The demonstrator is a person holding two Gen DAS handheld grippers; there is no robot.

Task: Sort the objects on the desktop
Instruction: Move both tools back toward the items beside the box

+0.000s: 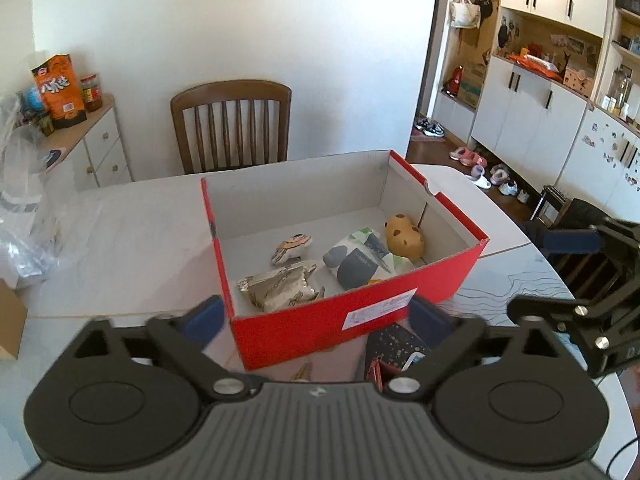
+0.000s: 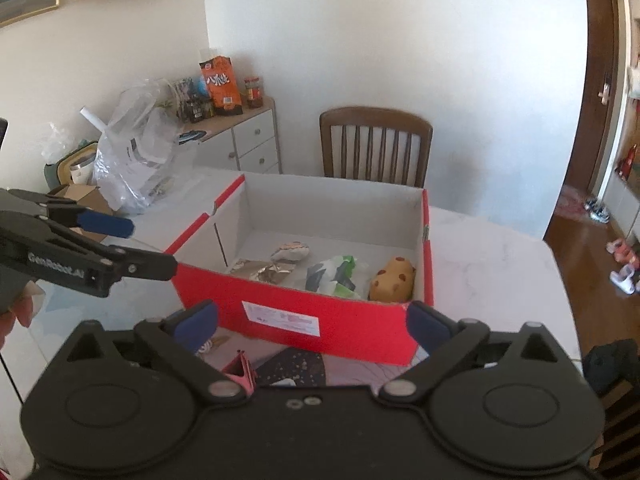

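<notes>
Two tools are in my hands, and both stand wide apart with nothing between the pads. My left tool (image 1: 316, 316) and my right tool (image 2: 312, 320) hang just before the near wall of the red box (image 1: 320, 320), above the pale surface (image 1: 120, 240). Under them, close to me, lies a dark speckled pouch (image 1: 394, 344) with a small pink item (image 2: 240, 372) beside it. Inside the box I see four things: a crumpled silver wrapper (image 1: 280, 288), a small striped shell-like toy (image 1: 292, 246), a green and grey packet (image 1: 360, 258) and a yellow spotted toy (image 1: 404, 234) at the right end. Behind the surface stands a wooden chair (image 1: 232, 124).
</notes>
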